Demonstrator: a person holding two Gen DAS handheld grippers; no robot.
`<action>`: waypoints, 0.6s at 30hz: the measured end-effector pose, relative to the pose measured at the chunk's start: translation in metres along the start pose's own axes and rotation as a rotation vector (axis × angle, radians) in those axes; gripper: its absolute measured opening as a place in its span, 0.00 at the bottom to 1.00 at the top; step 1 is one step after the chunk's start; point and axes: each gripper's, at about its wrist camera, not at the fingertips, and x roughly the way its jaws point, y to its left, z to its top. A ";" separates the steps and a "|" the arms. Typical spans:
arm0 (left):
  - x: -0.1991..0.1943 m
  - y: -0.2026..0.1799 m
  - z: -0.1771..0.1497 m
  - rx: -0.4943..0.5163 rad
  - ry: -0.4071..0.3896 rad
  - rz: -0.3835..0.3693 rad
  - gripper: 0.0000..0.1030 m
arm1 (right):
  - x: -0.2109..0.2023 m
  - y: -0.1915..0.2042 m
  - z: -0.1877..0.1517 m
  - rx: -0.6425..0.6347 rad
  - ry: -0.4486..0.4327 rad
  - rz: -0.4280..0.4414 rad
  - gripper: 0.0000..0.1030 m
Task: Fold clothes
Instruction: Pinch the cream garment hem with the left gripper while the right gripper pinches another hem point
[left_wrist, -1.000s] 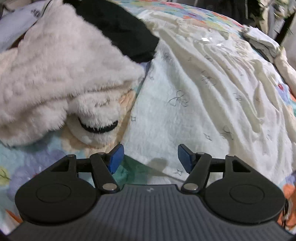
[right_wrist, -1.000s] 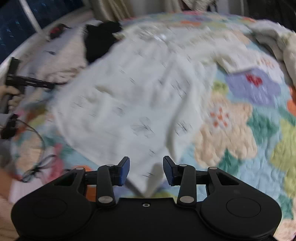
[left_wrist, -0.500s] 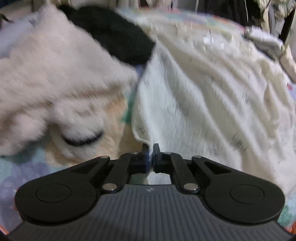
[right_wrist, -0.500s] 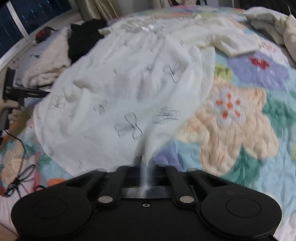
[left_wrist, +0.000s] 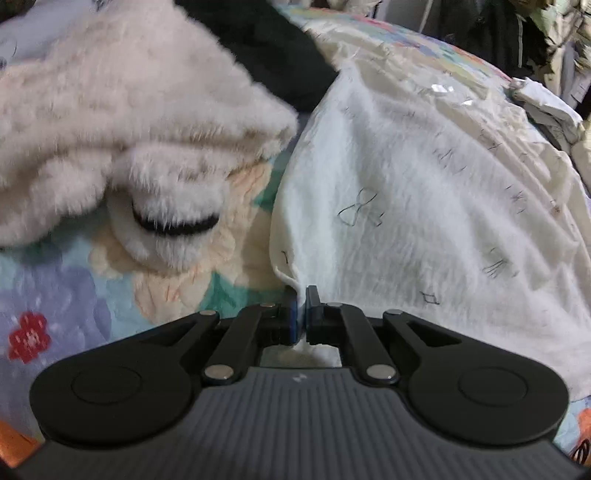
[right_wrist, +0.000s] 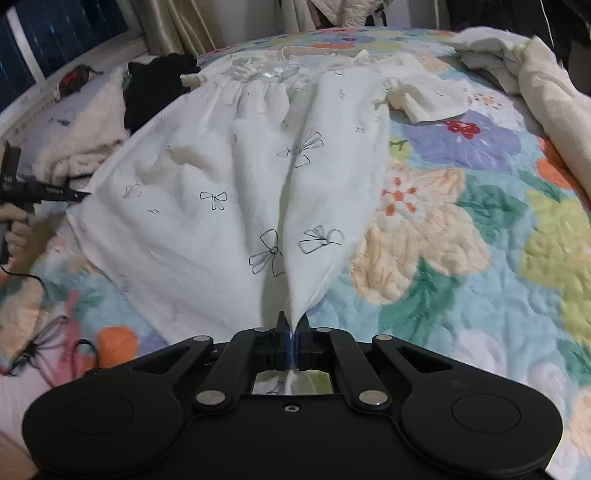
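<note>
A white dress with small black bow prints (right_wrist: 229, 184) lies spread on a floral quilt (right_wrist: 461, 266). My right gripper (right_wrist: 291, 338) is shut on the dress's right hem corner and lifts it into a ridge. My left gripper (left_wrist: 302, 314) is shut on the dress (left_wrist: 424, 206) at its left hem corner. The left gripper also shows at the left edge of the right wrist view (right_wrist: 79, 194), pinching the hem there.
A fluffy cream garment (left_wrist: 122, 122) with a black-trimmed cuff and a black garment (left_wrist: 266, 48) lie left of the dress. More pale clothes (right_wrist: 517, 74) are piled at the far right. Cables (right_wrist: 48, 332) lie at the near left. The quilt (left_wrist: 66, 295) surrounds everything.
Both grippers went from open to shut on the dress's hem corners. The right corner has been pulled up, raising a fold along the dress.
</note>
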 end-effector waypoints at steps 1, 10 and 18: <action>-0.005 -0.003 0.003 0.018 -0.011 -0.004 0.04 | 0.003 0.000 0.002 0.003 0.006 0.016 0.03; -0.013 -0.021 0.088 0.055 -0.113 -0.081 0.04 | -0.018 -0.006 0.080 -0.082 -0.112 0.077 0.03; 0.031 -0.047 0.194 0.076 -0.215 -0.040 0.04 | -0.008 -0.045 0.180 -0.084 -0.172 -0.048 0.03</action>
